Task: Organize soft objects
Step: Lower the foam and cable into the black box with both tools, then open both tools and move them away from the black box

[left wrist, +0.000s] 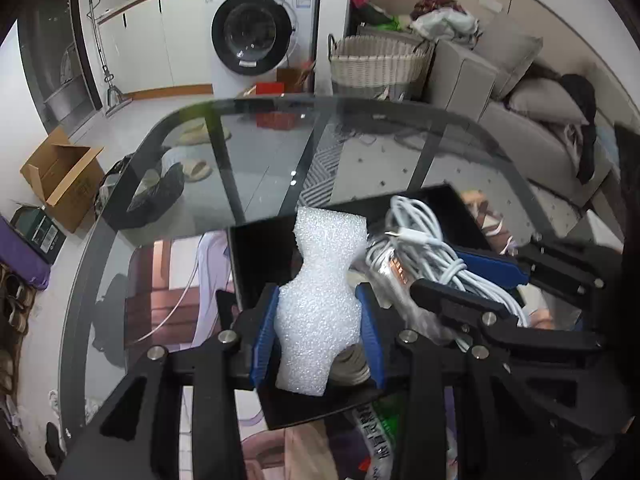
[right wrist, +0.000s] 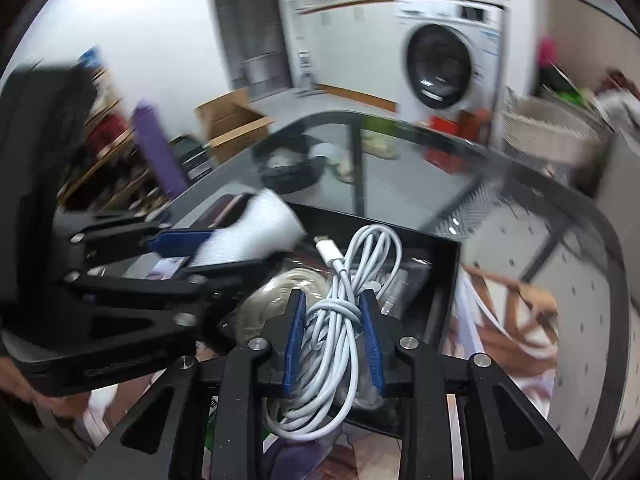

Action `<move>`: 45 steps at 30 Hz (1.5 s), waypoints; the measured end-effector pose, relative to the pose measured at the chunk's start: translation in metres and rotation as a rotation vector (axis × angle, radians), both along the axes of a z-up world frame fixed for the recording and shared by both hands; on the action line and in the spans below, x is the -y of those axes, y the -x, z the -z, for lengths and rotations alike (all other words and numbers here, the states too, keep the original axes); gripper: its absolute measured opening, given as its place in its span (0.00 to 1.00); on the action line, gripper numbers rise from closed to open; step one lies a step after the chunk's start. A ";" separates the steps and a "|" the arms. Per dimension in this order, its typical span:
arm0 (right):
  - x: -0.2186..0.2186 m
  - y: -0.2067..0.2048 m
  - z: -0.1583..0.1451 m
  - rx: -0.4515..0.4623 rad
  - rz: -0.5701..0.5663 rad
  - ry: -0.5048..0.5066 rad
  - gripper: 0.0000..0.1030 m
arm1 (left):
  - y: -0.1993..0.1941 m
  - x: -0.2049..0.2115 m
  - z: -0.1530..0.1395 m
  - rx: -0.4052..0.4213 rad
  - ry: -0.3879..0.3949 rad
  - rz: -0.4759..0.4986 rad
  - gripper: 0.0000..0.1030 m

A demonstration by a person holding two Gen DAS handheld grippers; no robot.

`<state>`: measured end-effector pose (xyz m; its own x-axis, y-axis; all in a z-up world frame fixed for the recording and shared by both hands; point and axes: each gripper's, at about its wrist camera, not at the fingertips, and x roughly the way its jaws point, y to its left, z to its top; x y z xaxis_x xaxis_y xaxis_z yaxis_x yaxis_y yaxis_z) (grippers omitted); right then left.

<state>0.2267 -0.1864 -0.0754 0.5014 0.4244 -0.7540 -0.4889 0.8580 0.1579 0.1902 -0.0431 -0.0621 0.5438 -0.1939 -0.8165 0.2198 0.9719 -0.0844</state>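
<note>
My left gripper [left wrist: 318, 312] is shut on a white foam piece [left wrist: 320, 280], holding it over a shallow black tray [left wrist: 256, 248] on the glass table. My right gripper [right wrist: 333, 320] is shut on a coiled white cable [right wrist: 340, 320] over the same black tray [right wrist: 444, 272]. In the left wrist view the white cable [left wrist: 416, 240] and the right gripper [left wrist: 472, 280] lie to the right of the foam. In the right wrist view the left gripper [right wrist: 208, 250] with the foam [right wrist: 260, 232] shows at the left. A clear-wrapped round item [right wrist: 280, 296] lies in the tray under both.
The glass table [left wrist: 240, 152] has a curved dark rim. Beyond it stand a washing machine [left wrist: 256, 28], a wicker basket [left wrist: 376, 60], a sofa with cushions [left wrist: 540, 128] and an open cardboard box [left wrist: 60, 176] on the floor. Slippers [left wrist: 196, 168] show through the glass.
</note>
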 end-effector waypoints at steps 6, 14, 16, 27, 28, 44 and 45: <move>-0.025 0.010 -0.005 0.133 -0.166 0.106 0.26 | 0.001 -0.003 0.002 -0.003 -0.023 0.009 0.36; -0.025 -0.002 0.004 0.042 -0.135 0.195 0.35 | 0.000 -0.002 0.001 -0.014 -0.026 0.012 0.37; -0.018 -0.009 0.005 -0.043 -0.101 0.136 0.40 | 0.001 -0.001 0.002 -0.019 -0.037 0.023 0.39; -0.014 0.008 -0.005 -0.065 -0.070 0.209 0.37 | 0.010 0.004 0.001 -0.017 -0.059 0.064 0.52; -0.016 0.012 -0.007 -0.006 -0.086 0.232 0.36 | 0.010 0.004 0.001 -0.017 -0.066 0.060 0.50; -0.011 0.012 -0.003 -0.051 -0.112 0.281 0.43 | 0.017 0.000 0.002 -0.017 -0.070 0.110 0.51; -0.009 0.013 -0.006 -0.078 -0.114 0.266 0.44 | 0.017 0.001 0.003 -0.014 -0.082 0.108 0.51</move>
